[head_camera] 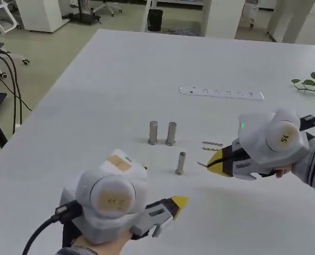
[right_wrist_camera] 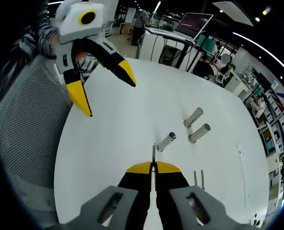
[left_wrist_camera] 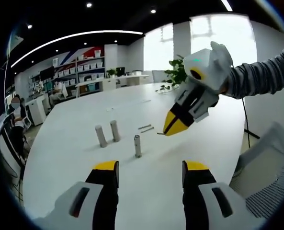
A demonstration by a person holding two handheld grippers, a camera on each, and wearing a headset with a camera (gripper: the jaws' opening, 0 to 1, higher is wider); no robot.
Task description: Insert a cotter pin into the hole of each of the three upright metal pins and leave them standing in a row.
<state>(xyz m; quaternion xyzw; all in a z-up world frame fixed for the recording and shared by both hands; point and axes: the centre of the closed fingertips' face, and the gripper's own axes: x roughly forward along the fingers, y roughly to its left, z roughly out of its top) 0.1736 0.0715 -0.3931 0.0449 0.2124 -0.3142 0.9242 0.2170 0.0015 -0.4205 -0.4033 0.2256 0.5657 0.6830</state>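
Observation:
Three upright metal pins stand on the white table: two side by side (head_camera: 153, 132) (head_camera: 171, 133) and a third, smaller one (head_camera: 180, 163) nearer to me. My right gripper (head_camera: 211, 163) hovers just right of the third pin (right_wrist_camera: 166, 142), shut on a thin cotter pin (right_wrist_camera: 153, 153) that sticks out past its tips (head_camera: 202, 166). Two more cotter pins (head_camera: 212, 144) (right_wrist_camera: 198, 178) lie on the table to the right of the pair. My left gripper (left_wrist_camera: 150, 167) is open and holds nothing, low in front of the pins (head_camera: 177, 203).
A white power strip (head_camera: 221, 93) lies farther back on the table (head_camera: 93, 106). A green plant sprig (head_camera: 311, 82) sits at the right edge. Office chairs and cables stand on the floor to the left.

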